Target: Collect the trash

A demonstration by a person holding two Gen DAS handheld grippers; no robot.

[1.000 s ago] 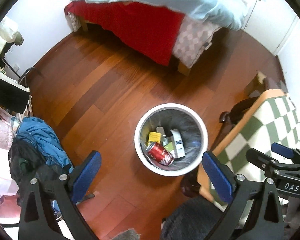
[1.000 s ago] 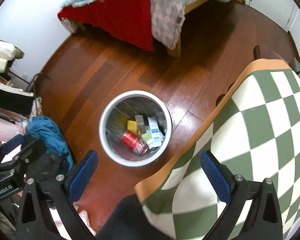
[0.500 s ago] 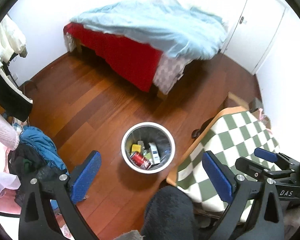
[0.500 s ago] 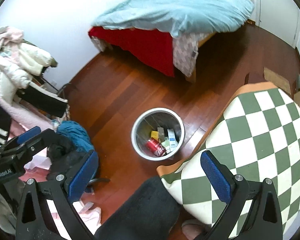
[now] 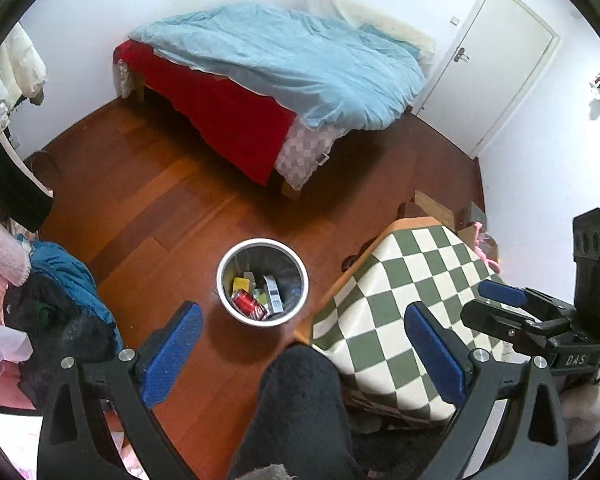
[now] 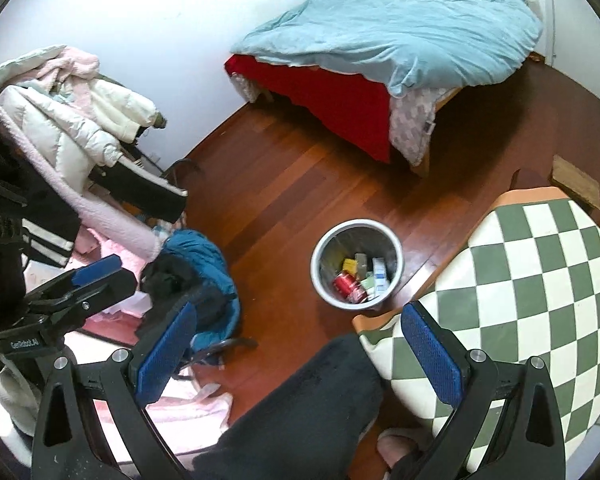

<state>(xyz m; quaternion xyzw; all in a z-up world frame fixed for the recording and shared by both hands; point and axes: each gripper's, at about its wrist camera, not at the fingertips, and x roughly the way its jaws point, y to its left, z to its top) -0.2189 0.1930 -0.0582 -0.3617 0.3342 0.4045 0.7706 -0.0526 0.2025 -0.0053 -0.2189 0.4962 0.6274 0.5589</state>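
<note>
A round white trash bin (image 5: 224,292) (image 6: 318,280) stands on the wooden floor beside the checkered table. Inside it lie a red soda can (image 5: 250,306) (image 6: 346,285), a yellow box (image 5: 240,283) (image 6: 350,266) and a white carton (image 5: 273,294) (image 6: 379,272). My left gripper (image 5: 302,354) is open and empty, held high above the floor, nearer than the bin. My right gripper (image 6: 298,354) is open and empty too, equally high. It also shows at the right edge of the left wrist view, the right gripper (image 5: 496,304).
A green-and-white checkered table (image 5: 412,280) (image 6: 540,280) stands right of the bin. A bed with a blue duvet (image 5: 300,68) (image 6: 400,28) lies behind, a white door (image 5: 496,60) at the back right. Clothes piles (image 6: 60,128) and a blue jacket (image 5: 64,276) sit left. A person's dark-clad leg (image 5: 300,408) is below.
Both grippers have risen well away from the bin, which now looks smaller and farther. More of the room, the door and the clothes pile have come into view. Both stay open.
</note>
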